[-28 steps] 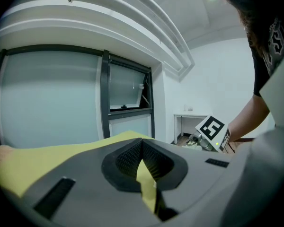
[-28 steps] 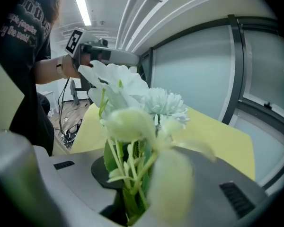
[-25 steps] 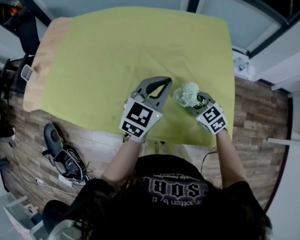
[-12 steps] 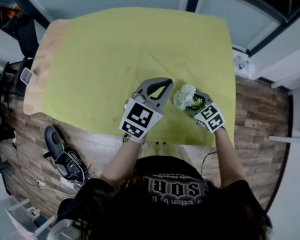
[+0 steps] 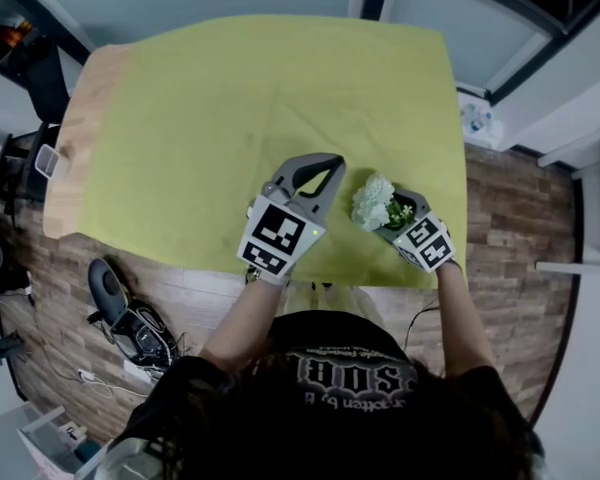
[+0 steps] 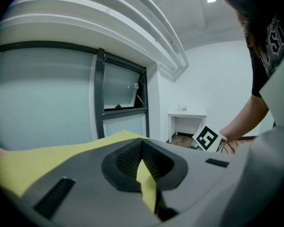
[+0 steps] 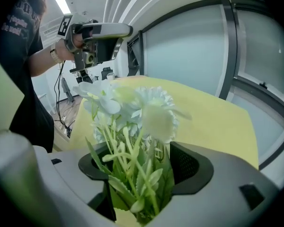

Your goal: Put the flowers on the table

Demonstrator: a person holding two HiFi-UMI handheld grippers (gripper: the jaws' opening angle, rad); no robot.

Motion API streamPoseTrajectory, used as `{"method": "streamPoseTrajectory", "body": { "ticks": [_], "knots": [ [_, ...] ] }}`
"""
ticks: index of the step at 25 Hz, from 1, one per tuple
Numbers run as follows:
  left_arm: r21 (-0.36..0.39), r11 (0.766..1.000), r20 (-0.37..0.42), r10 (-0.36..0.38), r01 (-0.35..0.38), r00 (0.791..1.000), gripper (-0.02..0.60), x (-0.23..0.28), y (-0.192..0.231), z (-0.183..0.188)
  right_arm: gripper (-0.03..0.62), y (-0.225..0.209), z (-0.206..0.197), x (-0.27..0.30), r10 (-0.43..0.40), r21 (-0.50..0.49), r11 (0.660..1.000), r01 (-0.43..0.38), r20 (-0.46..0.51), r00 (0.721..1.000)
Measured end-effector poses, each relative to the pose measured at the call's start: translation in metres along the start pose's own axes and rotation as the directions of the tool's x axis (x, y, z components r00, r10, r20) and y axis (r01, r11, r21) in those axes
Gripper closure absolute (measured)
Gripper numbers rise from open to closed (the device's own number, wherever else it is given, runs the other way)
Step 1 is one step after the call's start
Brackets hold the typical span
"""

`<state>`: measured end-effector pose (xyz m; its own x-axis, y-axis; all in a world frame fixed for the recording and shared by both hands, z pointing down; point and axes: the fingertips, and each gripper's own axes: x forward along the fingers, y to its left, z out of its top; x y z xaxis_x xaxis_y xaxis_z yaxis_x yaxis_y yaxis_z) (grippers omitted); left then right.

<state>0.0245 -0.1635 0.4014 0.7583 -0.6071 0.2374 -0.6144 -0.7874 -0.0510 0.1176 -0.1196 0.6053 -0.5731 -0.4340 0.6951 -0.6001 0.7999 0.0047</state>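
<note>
- Right now the flowers, a small white bunch with green stems and leaves, stand between the jaws of the right gripper. They are over the yellow cloth, toward its 5 o'clock corner and close to the person's edge.
- The right gripper's jaws are opening. In the right gripper view the stems stand in the gap and lean toward the 9 o'clock pad, and the 3 o'clock pad is clear of them.
- Whether the stem ends touch the cloth cannot be told.
- The left gripper sits at 9 o'clock of the flowers, near them but apart. Its jaws are closed tip to tip with nothing between them, and only a sliver of cloth shows behind the pads.
- The cloth covers most of the bench, leaving a strip of bare wood along the 9 o'clock side.
- Cables lie on the brick-patterned floor at 8 o'clock of the bench.
</note>
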Motion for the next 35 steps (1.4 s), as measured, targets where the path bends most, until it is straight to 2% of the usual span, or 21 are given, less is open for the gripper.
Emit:
{"method": "streamPoseTrajectory", "body": {
  "ticks": [9,17,21,25,28,32,35],
  "knots": [
    [0.002,1.0,0.011,-0.021,0.021,1.0,0.583,0.006,-0.007,0.004,0.207,0.012,-0.011,-0.003,0.057,0.002,0.998,-0.057,-0.025,0.998],
    [-0.001,1.0,0.021,-0.012,0.012,1.0,0.583,0.005,-0.007,0.006,0.203,0.016,0.014,-0.029,0.061,-0.006,0.998,-0.061,0.052,0.997],
    [-0.01,1.0,0.024,-0.026,0.026,0.999,0.583,0.008,-0.011,0.007,0.204,0.022,0.026,-0.046,0.059,0.03,0.998,-0.062,0.106,0.993],
    [-0.008,0.999,0.031,-0.038,0.038,0.999,0.583,0.011,-0.016,0.009,0.204,0.019,0.047,-0.069,0.006,0.069,0.997,-0.018,0.174,0.985],
    [-0.002,0.999,0.039,-0.046,0.046,0.998,0.583,0.019,-0.022,0.015,0.204,0.003,0.066,-0.091,-0.072,0.122,0.992,0.042,0.248,0.966],
    [0.008,0.998,0.055,-0.056,0.056,0.997,0.583,0.028,-0.03,0.026,0.204,-0.014,0.097,-0.126,-0.174,0.187,0.976,0.112,0.361,0.916],
    [0.023,0.997,0.071,-0.07,0.068,0.995,0.583,0.033,-0.034,0.037,0.206,-0.023,0.114,-0.146,-0.23,0.204,0.966,0.158,0.407,0.884]
  ]
}}
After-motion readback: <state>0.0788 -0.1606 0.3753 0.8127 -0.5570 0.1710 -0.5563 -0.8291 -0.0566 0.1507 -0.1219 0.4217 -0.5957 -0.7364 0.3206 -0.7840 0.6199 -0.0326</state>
